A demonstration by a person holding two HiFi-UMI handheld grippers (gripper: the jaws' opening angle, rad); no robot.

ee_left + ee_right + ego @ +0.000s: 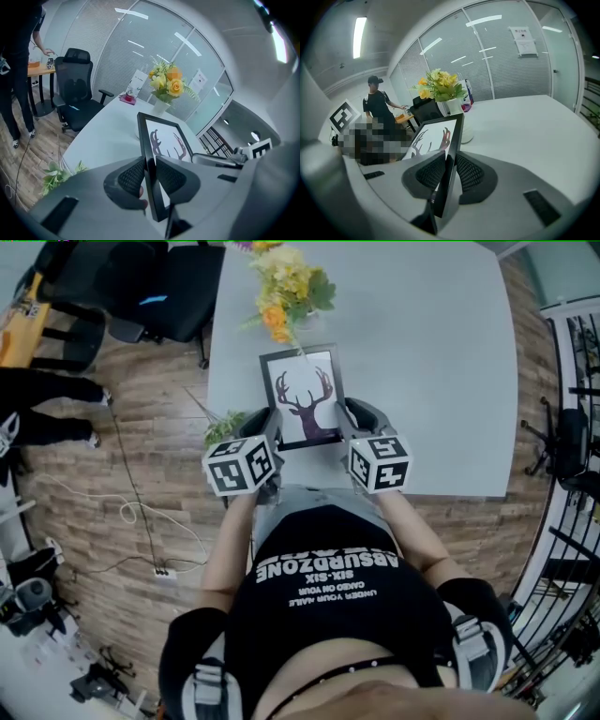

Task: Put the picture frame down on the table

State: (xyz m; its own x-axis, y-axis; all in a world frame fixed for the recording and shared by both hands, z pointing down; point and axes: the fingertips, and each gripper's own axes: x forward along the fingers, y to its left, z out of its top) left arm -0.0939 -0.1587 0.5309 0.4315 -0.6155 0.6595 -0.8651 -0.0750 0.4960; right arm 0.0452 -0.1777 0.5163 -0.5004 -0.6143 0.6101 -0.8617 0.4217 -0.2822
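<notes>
While left tool [150,174] and right tool [449,172] each pinch a side edge of the deer-print picture frame [304,395] | lower both evenly | land flat on worktop [431,381], clear of flowers [286,285].

Left gripper [151,176] clamps the picture frame's [161,143] black edge.

Holding the picture frame [302,395] from both sides.
Clamping the frame's left edge with the left gripper [150,171], its right edge with the right gripper [450,169], jaws pressed flat against front and back. Reaching forward with both bare forearms [230,540], angled inward toward the frame's lower corners, grippers level with each other.
</notes>
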